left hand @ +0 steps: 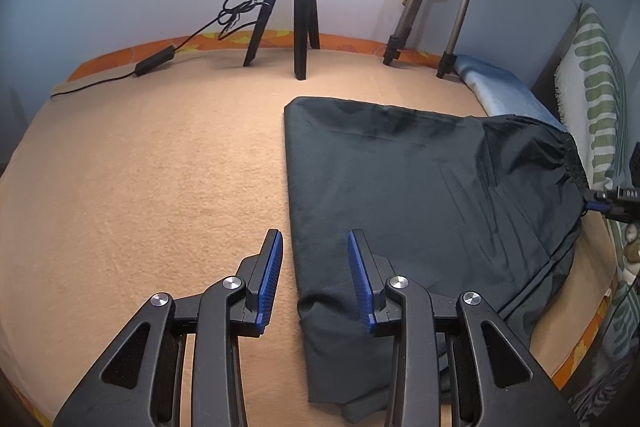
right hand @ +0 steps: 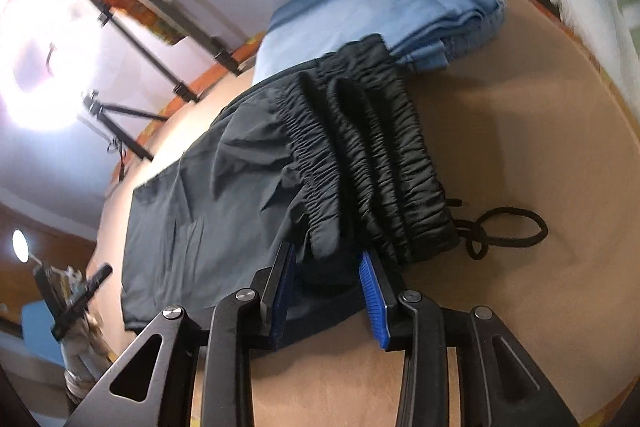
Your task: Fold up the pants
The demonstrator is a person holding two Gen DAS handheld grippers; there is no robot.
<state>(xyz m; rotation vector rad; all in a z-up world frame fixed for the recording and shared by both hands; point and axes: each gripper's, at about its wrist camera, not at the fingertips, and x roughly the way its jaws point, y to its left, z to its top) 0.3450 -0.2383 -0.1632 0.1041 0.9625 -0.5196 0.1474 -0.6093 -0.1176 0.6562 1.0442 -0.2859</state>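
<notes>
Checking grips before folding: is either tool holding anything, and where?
Left tool: nothing. Right tool: the pants' waistband sits between its tips; clamped or not, unclear.

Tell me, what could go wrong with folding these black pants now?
1. The drawstring trails loose on the blanket beside the waistband; it might stick out of the fold or snag.
2. The right gripper has bunched waistband between its fingers, which may leave a lumpy fold.
3. The pants lie against the blue clothes, which could get dragged along.
</notes>
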